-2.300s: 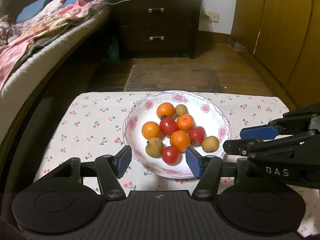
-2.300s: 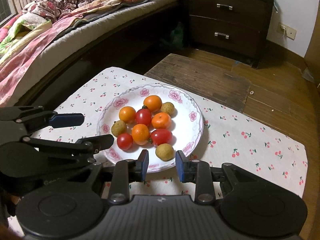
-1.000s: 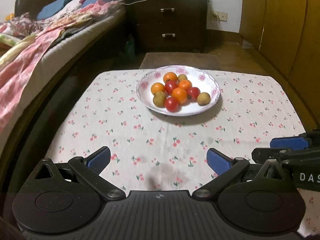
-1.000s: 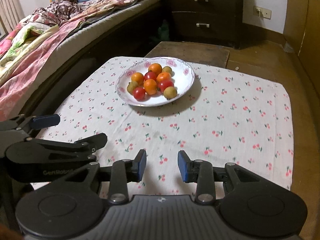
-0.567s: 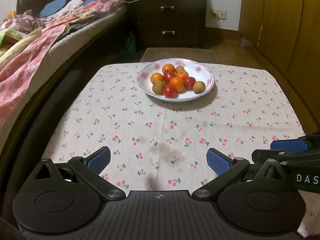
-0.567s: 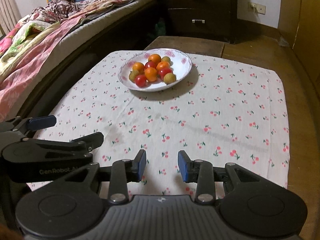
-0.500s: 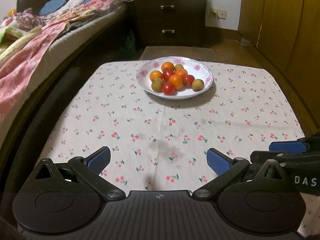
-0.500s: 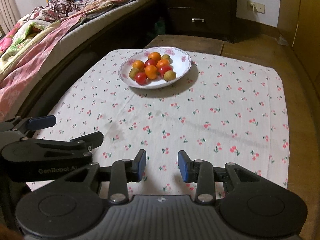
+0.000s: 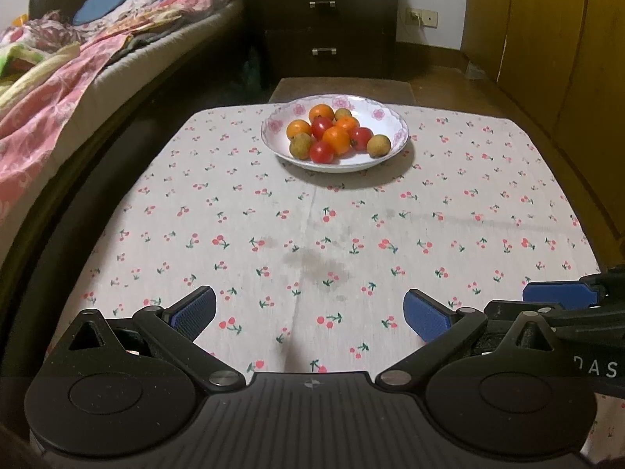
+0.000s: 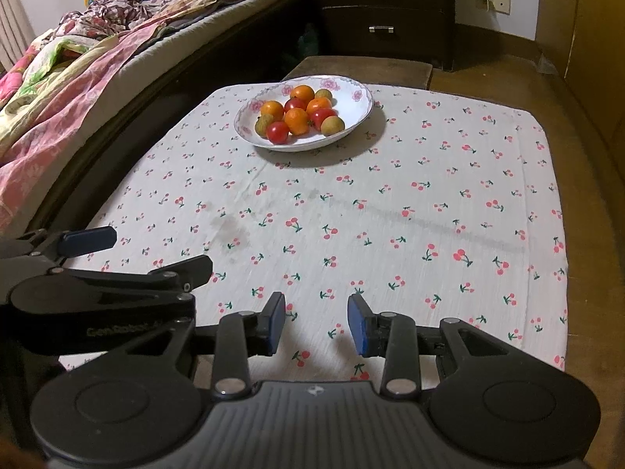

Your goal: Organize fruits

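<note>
At the near edge of the cherry-print cloth-covered counter (image 9: 351,215), the left claw (image 9: 308,312) gapes wide and empty; the right claw (image 10: 316,324) is partly open, also empty. Straight ahead, well apart from both, sits the white floral-rimmed bowl (image 9: 394,144) of small oranges, red tomatoes and brown longans (image 9: 332,133). Neither claw looks clearly nearer.

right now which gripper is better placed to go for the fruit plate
Left, slightly, as a judgement: the plate lies nearly straight ahead of the left gripper, but off to the left of the right gripper. Both are open and empty.
</note>
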A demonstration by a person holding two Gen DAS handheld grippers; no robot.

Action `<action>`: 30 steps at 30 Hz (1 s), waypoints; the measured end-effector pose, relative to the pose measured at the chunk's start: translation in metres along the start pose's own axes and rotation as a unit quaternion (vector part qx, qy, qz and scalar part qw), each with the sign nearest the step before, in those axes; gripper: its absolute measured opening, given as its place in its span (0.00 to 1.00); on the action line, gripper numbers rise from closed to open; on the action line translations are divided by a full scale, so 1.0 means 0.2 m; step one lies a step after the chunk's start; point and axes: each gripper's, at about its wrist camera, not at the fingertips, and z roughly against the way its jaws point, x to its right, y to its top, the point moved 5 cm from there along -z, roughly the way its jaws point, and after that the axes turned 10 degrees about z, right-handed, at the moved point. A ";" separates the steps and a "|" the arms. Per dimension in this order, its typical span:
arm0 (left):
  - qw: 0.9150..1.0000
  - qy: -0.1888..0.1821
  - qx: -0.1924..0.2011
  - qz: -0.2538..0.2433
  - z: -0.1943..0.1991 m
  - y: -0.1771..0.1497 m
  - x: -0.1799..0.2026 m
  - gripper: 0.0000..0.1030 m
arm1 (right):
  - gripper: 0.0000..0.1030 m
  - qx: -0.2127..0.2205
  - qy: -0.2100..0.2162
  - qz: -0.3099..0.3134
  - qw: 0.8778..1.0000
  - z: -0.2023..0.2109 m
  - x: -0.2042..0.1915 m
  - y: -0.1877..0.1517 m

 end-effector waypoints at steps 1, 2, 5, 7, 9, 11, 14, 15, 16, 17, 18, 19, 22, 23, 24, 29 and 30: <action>1.000 0.001 -0.001 -0.001 0.00 -0.01 0.00 1.00 | 0.37 -0.002 -0.001 0.001 1.000 0.00 0.00 0.00; 1.000 0.002 -0.001 -0.002 0.00 -0.01 0.00 1.00 | 0.37 -0.004 0.000 0.002 1.000 0.00 0.00 -0.01; 1.000 0.004 -0.002 -0.002 0.00 -0.02 0.00 1.00 | 0.37 -0.006 0.001 0.001 1.000 -0.01 0.00 -0.01; 1.000 0.004 -0.003 -0.002 0.00 -0.02 0.00 1.00 | 0.37 -0.006 0.002 0.000 1.000 -0.01 0.00 -0.02; 1.000 0.004 -0.004 -0.001 0.00 -0.02 0.00 1.00 | 0.37 -0.006 0.002 0.000 1.000 -0.01 0.00 -0.02; 1.000 0.004 -0.005 -0.001 0.00 -0.02 0.00 1.00 | 0.37 -0.008 0.002 0.000 1.000 -0.01 0.00 -0.02; 1.000 0.005 -0.009 0.001 -0.01 -0.03 -0.01 1.00 | 0.40 -0.011 -0.002 -0.001 1.000 -0.02 0.00 -0.02; 1.000 0.005 -0.010 0.002 -0.01 -0.03 -0.01 1.00 | 0.42 -0.012 -0.003 -0.002 1.000 -0.02 0.00 -0.02; 1.000 0.005 -0.011 0.003 -0.01 -0.03 -0.01 1.00 | 0.43 -0.012 -0.005 -0.003 1.000 -0.02 0.00 -0.02; 1.000 0.005 -0.011 0.003 -0.01 -0.04 -0.02 1.00 | 0.43 -0.012 -0.006 -0.004 1.000 -0.02 0.01 -0.02; 1.000 0.005 -0.011 0.005 -0.01 -0.04 -0.02 1.00 | 0.43 -0.012 -0.007 -0.005 1.000 -0.02 0.01 -0.02; 1.000 0.005 -0.011 0.006 -0.01 -0.04 -0.02 1.00 | 0.43 -0.011 -0.010 -0.007 1.000 -0.02 0.01 -0.02; 1.000 0.007 -0.013 0.003 -0.01 -0.05 -0.01 1.00 | 0.43 -0.010 -0.011 -0.010 1.000 -0.02 0.01 -0.02; 1.000 0.008 -0.013 0.001 -0.01 -0.05 -0.01 1.00 | 0.43 -0.011 -0.012 -0.009 1.000 -0.02 0.01 -0.02; 1.000 0.010 -0.013 0.000 -0.01 -0.06 -0.01 1.00 | 0.43 -0.013 -0.012 -0.009 1.000 -0.02 0.01 -0.02; 1.000 0.012 -0.015 0.001 -0.01 -0.06 -0.02 1.00 | 0.43 -0.015 -0.012 -0.008 1.000 -0.02 0.01 -0.02; 1.000 0.012 -0.014 0.001 0.00 -0.06 -0.02 1.00 | 0.43 -0.015 -0.012 -0.008 1.000 -0.02 0.01 -0.02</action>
